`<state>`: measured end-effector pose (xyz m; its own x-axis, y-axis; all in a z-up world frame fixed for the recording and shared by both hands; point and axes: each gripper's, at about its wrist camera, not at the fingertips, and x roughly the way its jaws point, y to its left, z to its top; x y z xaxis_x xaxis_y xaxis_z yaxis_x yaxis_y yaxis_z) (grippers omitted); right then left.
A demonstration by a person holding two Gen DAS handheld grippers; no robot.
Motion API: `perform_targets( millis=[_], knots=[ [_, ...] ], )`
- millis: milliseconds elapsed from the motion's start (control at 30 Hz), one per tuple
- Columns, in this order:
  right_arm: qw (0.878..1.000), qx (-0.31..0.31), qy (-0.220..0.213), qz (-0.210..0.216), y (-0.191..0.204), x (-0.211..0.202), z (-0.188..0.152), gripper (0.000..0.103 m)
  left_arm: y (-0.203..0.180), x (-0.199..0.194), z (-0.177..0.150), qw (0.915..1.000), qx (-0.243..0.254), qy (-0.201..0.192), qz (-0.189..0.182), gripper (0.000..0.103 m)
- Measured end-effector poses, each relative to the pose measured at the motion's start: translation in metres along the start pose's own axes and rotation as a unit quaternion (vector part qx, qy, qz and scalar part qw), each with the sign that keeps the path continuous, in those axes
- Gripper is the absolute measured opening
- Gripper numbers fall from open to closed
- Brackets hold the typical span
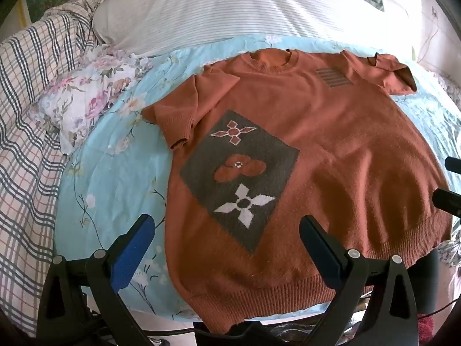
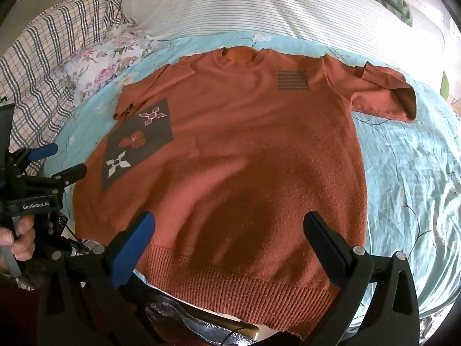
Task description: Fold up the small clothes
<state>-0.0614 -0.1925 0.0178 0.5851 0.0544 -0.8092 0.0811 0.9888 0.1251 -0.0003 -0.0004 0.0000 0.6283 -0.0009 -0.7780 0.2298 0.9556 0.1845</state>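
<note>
— Fingers? 
— Spread wide on both, nothing between them. Left gripper (image 1: 227,230) over the hem's left corner, right gripper (image 2: 230,227) over the hem (image 2: 239,285) farther right.

— And the sweater (image 1: 331,144)? 
— Flat, face up on the bed (image 1: 115,178), just ahead of both. Long axis toward 12 o'clock: hem nearest, collar (image 1: 273,57) farthest.

— Sleeves? 
— Left sleeve (image 1: 178,109) at 11 o'clock, nearer the left gripper. Right sleeve (image 2: 383,92) at 1 o'clock, nearer the right.
</note>
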Motion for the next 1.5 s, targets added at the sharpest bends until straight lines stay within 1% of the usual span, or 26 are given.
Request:
perform_targets(
  millis=[133, 200, 567, 600, 800, 967, 1100, 1233, 1267, 1367, 1400, 1500],
  knots=[
    [1.000, 0.003, -0.003, 0.000, 0.004, 0.002, -0.003, 0.103, -0.001, -0.001, -0.001, 1.0000, 0.004, -0.002, 0.004, 0.101],
    [1.000, 0.001, 0.000, -0.001, -0.001, 0.001, 0.002, 0.103, 0.000, 0.000, 0.000, 1.0000, 0.001, 0.000, 0.000, 0.101],
    [1.000, 0.000, -0.004, 0.004, 0.001, -0.001, 0.003, 0.103, -0.001, 0.002, 0.003, 1.0000, 0.004, 0.002, -0.003, 0.101],
    [1.000, 0.001, -0.006, 0.005, 0.000, -0.001, 0.003, 0.103, -0.001, 0.001, 0.003, 1.0000, 0.001, -0.003, -0.005, 0.101],
    [1.000, 0.000, -0.005, 0.006, 0.003, -0.001, 0.003, 0.103, -0.001, 0.003, 0.002, 1.0000, 0.004, -0.005, -0.005, 0.101],
    [1.000, -0.007, 0.011, 0.002, 0.001, 0.002, 0.004, 0.103, -0.001, 0.004, 0.002, 1.0000, 0.006, -0.007, -0.004, 0.101],
    [1.000, -0.001, 0.007, 0.007, 0.001, 0.002, 0.004, 0.103, -0.001, 0.004, 0.001, 0.9998, 0.005, -0.021, 0.000, 0.101],
    [1.000, 0.000, 0.023, 0.005, -0.001, 0.004, 0.005, 0.103, -0.002, 0.007, 0.002, 0.9999, 0.008, -0.012, 0.002, 0.101],
    [1.000, 0.000, 0.020, 0.005, 0.000, 0.003, 0.004, 0.103, -0.003, 0.009, 0.003, 0.9999, 0.012, 0.001, 0.003, 0.101],
    [1.000, -0.002, 0.020, 0.001, -0.001, 0.005, 0.005, 0.103, -0.002, 0.009, 0.002, 0.9999, 0.005, -0.009, -0.003, 0.101],
    [1.000, -0.001, 0.020, 0.002, -0.001, 0.005, 0.005, 0.103, -0.003, 0.010, 0.002, 1.0000, 0.006, -0.005, -0.003, 0.101],
    [0.999, -0.001, 0.033, 0.000, -0.001, 0.006, 0.005, 0.103, -0.003, 0.012, 0.002, 1.0000, 0.008, -0.006, -0.001, 0.101]
  ],
)
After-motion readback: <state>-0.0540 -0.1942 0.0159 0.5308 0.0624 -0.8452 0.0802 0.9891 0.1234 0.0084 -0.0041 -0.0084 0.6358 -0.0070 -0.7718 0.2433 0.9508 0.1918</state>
